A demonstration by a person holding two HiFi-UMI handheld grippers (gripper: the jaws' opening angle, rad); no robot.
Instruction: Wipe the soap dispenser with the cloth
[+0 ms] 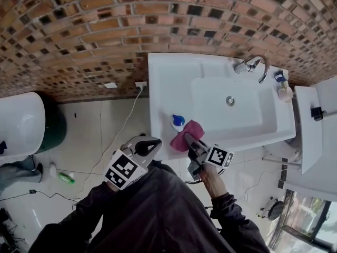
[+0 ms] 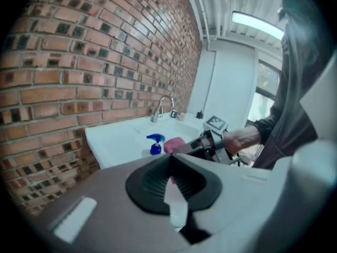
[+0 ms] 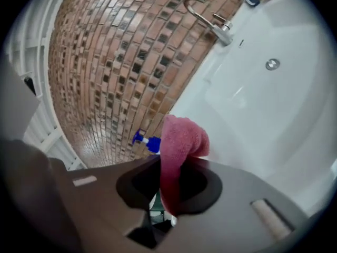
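- Now, markings: I see black-and-white square markers on the cubes of the left gripper (image 1: 151,144) and right gripper (image 1: 187,138). The print on the soap dispenser (image 1: 177,122) is too small to read.
- Left gripper: its jaws are pressed together with nothing in them. It is angled downward, off the front-left corner of the sink (image 1: 158,78).
- Right gripper: it is clamped on the cloth (image 3: 179,141) at the sink's front rim.
- Cloth: pink, fluffy and bunched, just beside the dispenser. I can't judge whether they touch.
- Dispenser: it has a blue pump head and stands upright on the glossy white front-left ledge.
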